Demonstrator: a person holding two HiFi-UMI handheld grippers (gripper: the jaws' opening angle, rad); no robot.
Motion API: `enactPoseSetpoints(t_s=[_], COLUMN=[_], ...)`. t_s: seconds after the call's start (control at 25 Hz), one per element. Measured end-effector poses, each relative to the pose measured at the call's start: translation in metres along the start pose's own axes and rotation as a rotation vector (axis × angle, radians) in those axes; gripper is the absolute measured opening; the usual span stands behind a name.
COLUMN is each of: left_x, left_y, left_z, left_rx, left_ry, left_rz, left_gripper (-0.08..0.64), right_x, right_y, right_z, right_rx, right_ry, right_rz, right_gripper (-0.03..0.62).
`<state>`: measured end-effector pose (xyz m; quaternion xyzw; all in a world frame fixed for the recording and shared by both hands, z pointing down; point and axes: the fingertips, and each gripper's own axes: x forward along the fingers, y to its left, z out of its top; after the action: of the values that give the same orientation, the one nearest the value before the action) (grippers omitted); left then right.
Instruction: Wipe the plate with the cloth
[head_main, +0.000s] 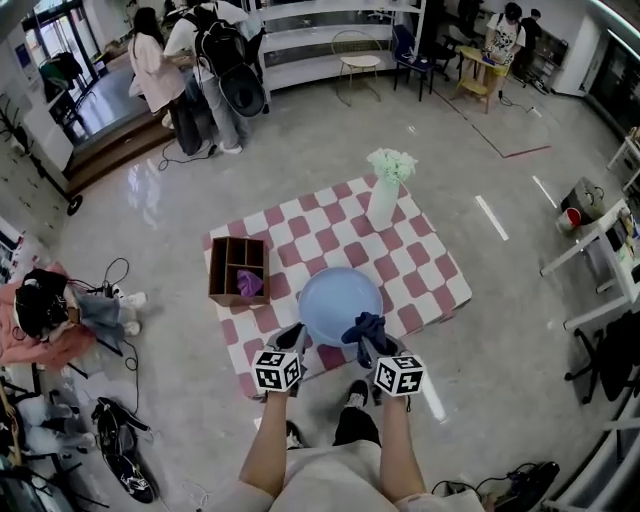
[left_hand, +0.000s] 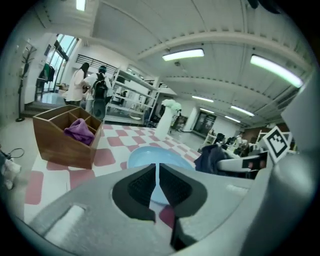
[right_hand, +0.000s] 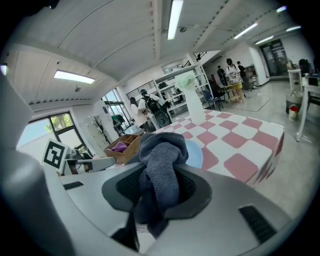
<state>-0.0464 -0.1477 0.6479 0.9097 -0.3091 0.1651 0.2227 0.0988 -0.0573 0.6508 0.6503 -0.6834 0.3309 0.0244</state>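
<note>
Tool condition, head view: we find the right tool clenched on the dark cloth, which bunches over the near right rim of the pale blue plate. The left tool sits at the plate's near left edge. The plate lies on the checkered tabletop, close to its near edge. A wooden box is just beside it on the left and a white vase stands farther back.

Left gripper view: the left tool has its jaws drawn together to a thin slit, and we see nothing held between them. The plate lies just ahead of the jaws, with the wooden box off to the left.

Right gripper view: the right tool grips the cloth in a thick wad that stands up past the jaws and hangs below them. The plate shows just behind it.

Our assessment: wiping appears to be at hand, and nothing pins the plate. Pressure from the cloth could slide it toward the wooden box or off the near edge of the tabletop. The wad looks unevenly gripped, so drag could pull it loose. A low approach could bring the hard jaws onto the plate.
</note>
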Motion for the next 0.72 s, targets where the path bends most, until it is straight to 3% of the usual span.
enactPoseSetpoints(t_s=[0.2,0.52,0.72], left_x=[-0.059,-0.127,-0.146], left_y=[-0.031,-0.043,-0.040], left_z=[-0.031,-0.057,-0.056], left_rx=[0.033,0.143,0.176], left_ry=[0.037,0.061,0.057], left_rz=[-0.138,-0.207,-0.220], left_gripper=[0.015,0.015,0.015], right_x=[-0.031,-0.074,-0.081], right_y=[0.044,0.107,0.129], right_z=[-0.033,-0.081,-0.083], right_rx=[0.052,0.034,-0.005], right_ry=[-0.070,-0.123,-0.142], right_rz=[-0.069,-0.149,-0.173], right_gripper=[0.124,0.118,0.118])
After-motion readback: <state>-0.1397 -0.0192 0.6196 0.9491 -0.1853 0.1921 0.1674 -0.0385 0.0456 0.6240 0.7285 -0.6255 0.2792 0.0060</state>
